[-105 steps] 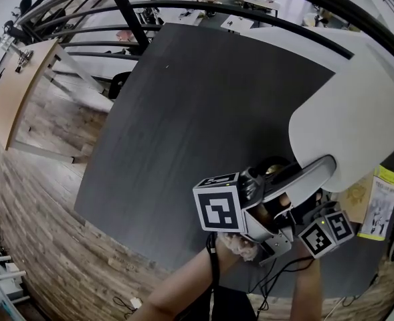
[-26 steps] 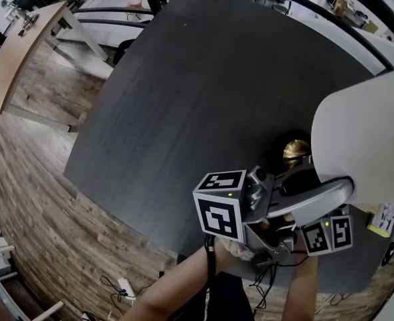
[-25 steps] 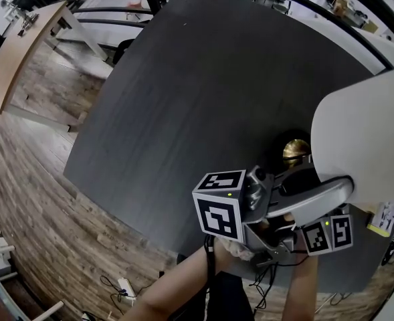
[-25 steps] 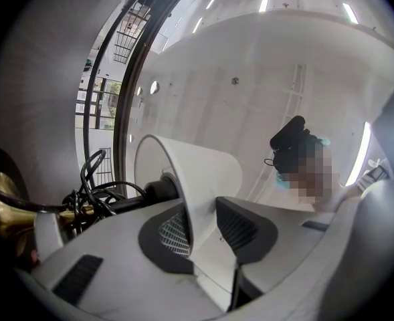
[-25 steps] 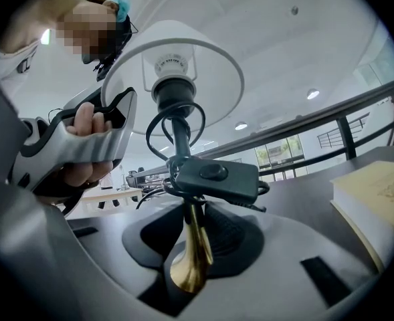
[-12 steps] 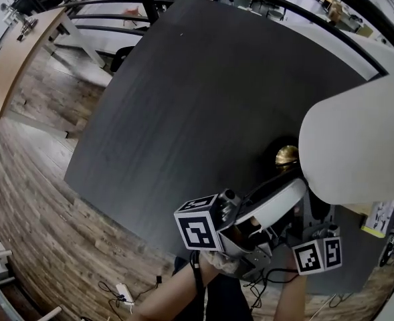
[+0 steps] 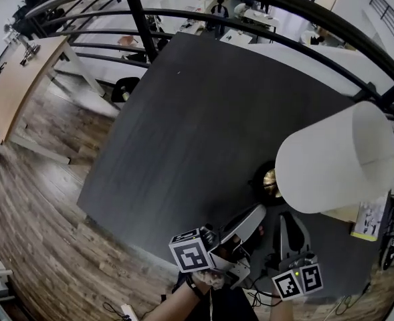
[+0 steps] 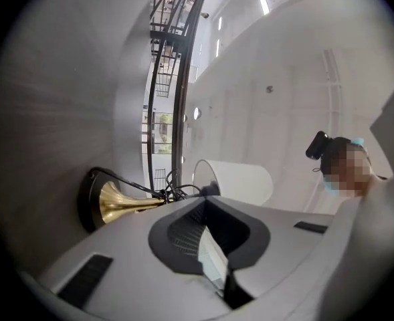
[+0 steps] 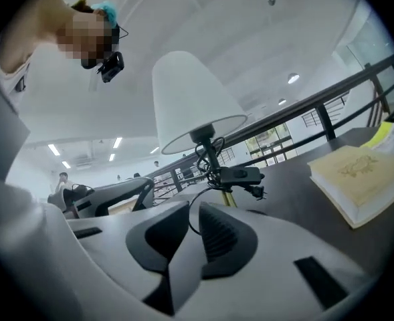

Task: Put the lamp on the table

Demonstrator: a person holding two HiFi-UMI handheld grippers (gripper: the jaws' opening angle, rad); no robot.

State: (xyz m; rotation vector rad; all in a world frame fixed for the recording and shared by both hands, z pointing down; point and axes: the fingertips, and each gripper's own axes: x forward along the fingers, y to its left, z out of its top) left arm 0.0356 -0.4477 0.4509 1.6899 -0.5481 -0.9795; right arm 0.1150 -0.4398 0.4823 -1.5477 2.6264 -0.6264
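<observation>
Left gripper [image 7: 255,214] sits closed, empty; my right gripper [image 7: 287,221], just closing, gapes empty near the lamp [image 7: 337,156] on the table [image 7: 183,126].

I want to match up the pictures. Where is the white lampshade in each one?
Head view: lampshade at the right, mid-height.
Left gripper view: lampshade small, just right of centre.
Right gripper view: lampshade at upper middle, slightly left.
Shared landmark: the black railing, in all three.
</observation>
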